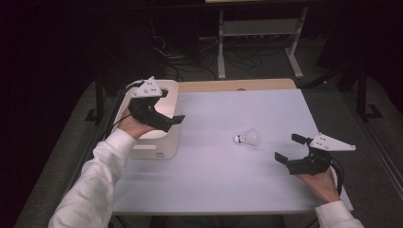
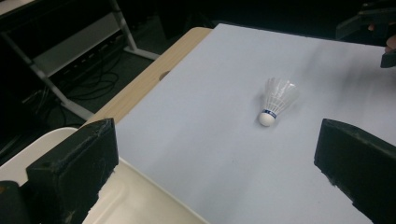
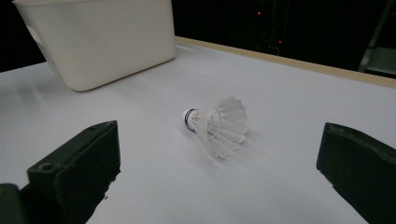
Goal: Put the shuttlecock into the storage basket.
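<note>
Black jaws on the right gripper [image 1: 289,147] stand spread wide, nothing between them, held low over the counter [image 1: 214,175] near its right edge. Hand [image 1: 323,183] under it, white sleeve at the wrist. Grey three-cornered plate on top, cable trailing behind.

Ahead of those jaws, a short way off: white shuttlecock [image 3: 217,123], lying on its side on the pale counter sheet, untouched. From the right gripper view its cork end with a blue band turns toward the far tub, feather skirt toward the gripper's right jaw. In the high view the shuttlecock [image 1: 247,137] sits between the two grippers, nearer the right one.

Left gripper [image 1: 175,121], likewise released, jaws well apart and empty. It hangs above the cream plastic tub [image 1: 164,147] at the counter's left side, angled toward the middle of the counter. In the left gripper view [image 2: 215,158] the tub's rim [image 2: 140,196] lies just below its jaws, the shuttlecock [image 2: 275,102] beyond, cork end pointing back toward this gripper.

Past the counter's far wooden edge: dark floor, loose cables, a white metal stand [image 1: 256,28].
</note>
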### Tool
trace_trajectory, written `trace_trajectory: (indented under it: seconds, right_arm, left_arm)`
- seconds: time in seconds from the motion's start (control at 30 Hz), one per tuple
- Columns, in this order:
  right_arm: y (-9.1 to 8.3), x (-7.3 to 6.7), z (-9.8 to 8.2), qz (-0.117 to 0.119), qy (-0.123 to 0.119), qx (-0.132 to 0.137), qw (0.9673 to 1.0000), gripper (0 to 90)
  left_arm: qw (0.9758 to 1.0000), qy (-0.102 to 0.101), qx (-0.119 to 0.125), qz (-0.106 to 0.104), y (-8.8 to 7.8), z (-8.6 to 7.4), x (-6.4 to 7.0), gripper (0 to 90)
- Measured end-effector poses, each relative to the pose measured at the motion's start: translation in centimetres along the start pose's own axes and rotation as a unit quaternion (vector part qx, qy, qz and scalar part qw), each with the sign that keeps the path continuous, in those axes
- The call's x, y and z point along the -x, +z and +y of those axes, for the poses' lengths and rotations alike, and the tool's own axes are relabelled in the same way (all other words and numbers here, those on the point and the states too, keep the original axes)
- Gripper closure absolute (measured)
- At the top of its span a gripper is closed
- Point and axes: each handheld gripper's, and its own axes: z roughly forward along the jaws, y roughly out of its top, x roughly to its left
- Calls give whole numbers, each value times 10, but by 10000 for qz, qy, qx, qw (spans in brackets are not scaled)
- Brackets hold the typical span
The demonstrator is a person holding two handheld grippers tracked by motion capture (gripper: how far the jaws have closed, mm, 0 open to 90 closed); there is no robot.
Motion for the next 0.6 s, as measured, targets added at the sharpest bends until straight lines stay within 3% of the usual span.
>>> trace_trajectory:
  seconds: [0.6]
  right_arm:
    - [-1, 0, 0, 17, 19, -15, 10000, 0]
  left_arm:
    - [9980, 203, -494, -344, 29, 9, 4, 0]
